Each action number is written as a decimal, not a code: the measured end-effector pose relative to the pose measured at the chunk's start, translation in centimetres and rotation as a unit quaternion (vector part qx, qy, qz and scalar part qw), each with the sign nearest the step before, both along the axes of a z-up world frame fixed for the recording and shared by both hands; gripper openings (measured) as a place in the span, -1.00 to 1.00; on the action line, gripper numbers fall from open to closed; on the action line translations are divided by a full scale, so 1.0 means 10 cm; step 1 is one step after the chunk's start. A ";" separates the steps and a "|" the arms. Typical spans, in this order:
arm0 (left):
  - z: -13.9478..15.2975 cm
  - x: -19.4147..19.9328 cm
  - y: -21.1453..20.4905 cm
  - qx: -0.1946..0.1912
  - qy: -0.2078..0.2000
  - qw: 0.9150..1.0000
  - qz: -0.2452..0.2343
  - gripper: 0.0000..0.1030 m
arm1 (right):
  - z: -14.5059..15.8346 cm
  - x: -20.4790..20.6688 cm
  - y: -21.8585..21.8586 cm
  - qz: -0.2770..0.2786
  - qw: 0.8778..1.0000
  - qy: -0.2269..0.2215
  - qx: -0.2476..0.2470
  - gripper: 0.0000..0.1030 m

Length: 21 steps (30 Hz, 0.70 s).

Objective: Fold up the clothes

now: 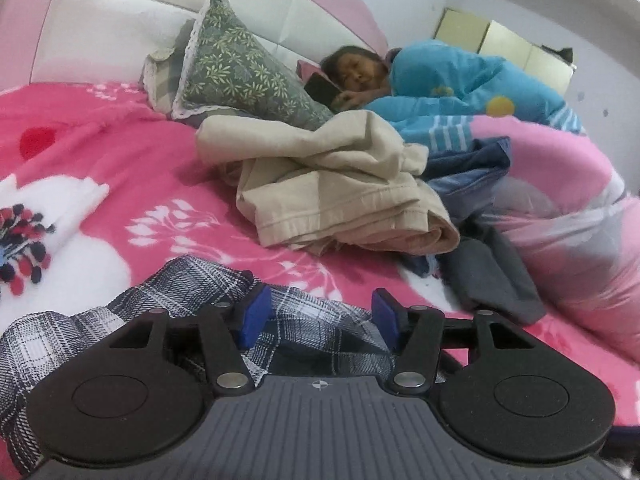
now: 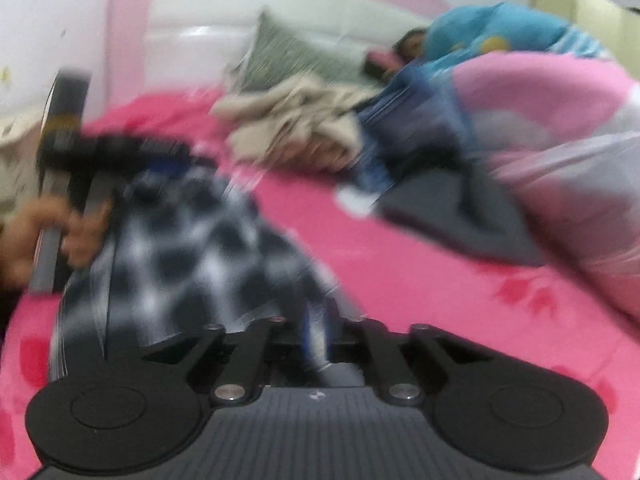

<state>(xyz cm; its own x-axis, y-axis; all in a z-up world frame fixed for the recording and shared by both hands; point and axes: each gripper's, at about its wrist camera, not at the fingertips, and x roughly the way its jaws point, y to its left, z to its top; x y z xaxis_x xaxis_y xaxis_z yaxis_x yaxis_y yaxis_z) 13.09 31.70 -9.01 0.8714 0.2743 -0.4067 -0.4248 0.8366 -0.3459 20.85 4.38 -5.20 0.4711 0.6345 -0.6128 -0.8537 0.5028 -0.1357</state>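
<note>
Lying under open left gripper (image 1: 320, 316): plaid garment (image 1: 192, 280); beige clothes (image 1: 332, 184) beyond.

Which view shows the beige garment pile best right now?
Left wrist: the beige garment pile is sharp, its hems and folds clear. The right wrist view shows it only as a motion-blurred beige heap.

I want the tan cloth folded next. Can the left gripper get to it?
Probably yes. The left gripper is open over the plaid cloth, and only bare pink bedspread lies before the tan cloth.
</note>
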 end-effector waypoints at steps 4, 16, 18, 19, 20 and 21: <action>0.00 0.00 -0.02 0.010 -0.002 1.000 0.005 0.09 | -0.20 -0.10 0.15 0.013 0.999 -0.037 -0.036 -0.46; -0.04 -0.02 0.01 0.004 -0.016 1.000 0.013 0.07 | -0.09 0.23 -0.13 -0.079 0.996 -0.020 0.029 -0.97; -0.04 -0.02 0.01 0.005 -0.016 1.000 0.013 0.07 | -0.16 0.33 -0.14 -0.092 0.995 -0.008 0.027 -0.97; -0.05 -0.02 0.01 0.007 -0.016 1.000 0.013 0.07 | -0.21 0.38 -0.14 -0.098 0.995 -0.002 0.024 -0.97; -0.05 -0.02 0.00 0.008 -0.016 1.000 0.013 0.07 | -0.27 0.42 -0.14 -0.104 0.994 0.003 0.021 -0.97; -0.05 -0.02 0.00 0.009 -0.016 1.000 0.014 0.07 | -0.33 0.45 -0.14 -0.109 0.994 0.008 0.017 -0.97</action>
<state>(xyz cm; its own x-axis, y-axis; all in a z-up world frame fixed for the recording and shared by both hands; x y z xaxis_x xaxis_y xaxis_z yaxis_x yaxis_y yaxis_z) 12.91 31.73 -9.53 0.8764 0.3050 -0.3728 -0.4360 0.8311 -0.3451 25.35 3.02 -8.50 0.5895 0.5387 -0.6019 -0.7260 0.6801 -0.1023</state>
